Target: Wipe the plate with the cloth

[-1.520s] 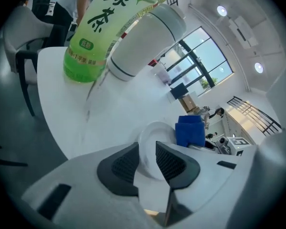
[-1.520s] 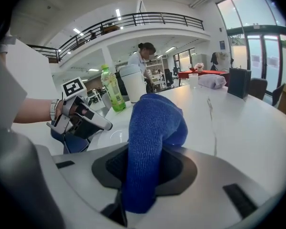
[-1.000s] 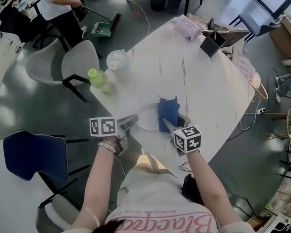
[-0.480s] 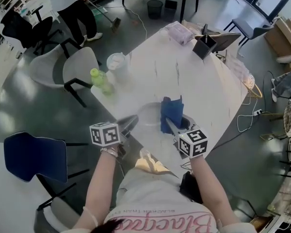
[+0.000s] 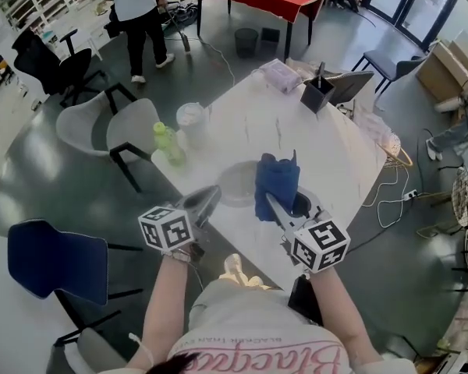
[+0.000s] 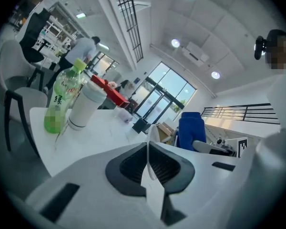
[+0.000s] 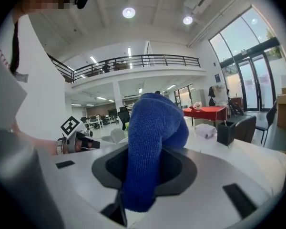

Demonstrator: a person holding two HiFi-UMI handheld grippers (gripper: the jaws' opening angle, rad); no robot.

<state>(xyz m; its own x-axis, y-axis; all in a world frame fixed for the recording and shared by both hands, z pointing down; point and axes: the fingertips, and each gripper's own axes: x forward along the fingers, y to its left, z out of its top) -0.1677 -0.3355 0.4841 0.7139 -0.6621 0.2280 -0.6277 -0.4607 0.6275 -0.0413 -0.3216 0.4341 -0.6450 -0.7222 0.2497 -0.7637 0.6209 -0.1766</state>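
Observation:
The white plate (image 5: 235, 184) is lifted off the white table (image 5: 335, 142), tilted, with my left gripper (image 5: 209, 197) shut on its near rim. From the left gripper view the plate (image 6: 151, 140) shows edge-on as a thin white rim pinched between the dark pads. My right gripper (image 5: 272, 203) is shut on the blue cloth (image 5: 278, 179), which stands up bunched beside the plate's right side. In the right gripper view the cloth (image 7: 150, 147) fills the gap between the jaws and hides what lies ahead. Whether cloth and plate touch I cannot tell.
A green bottle (image 5: 167, 142) and a white cup (image 5: 190, 115) stand at the table's left edge. A black pen holder (image 5: 316, 92) and a tissue pack (image 5: 278, 74) sit at the far end. Grey chairs (image 5: 109, 135), a blue chair (image 5: 54, 259) and a standing person (image 5: 138, 10) are to the left.
Both grippers have risen from the table, the left carrying the plate by its rim and the right carrying the cloth. The cloth now stands higher beside the plate.

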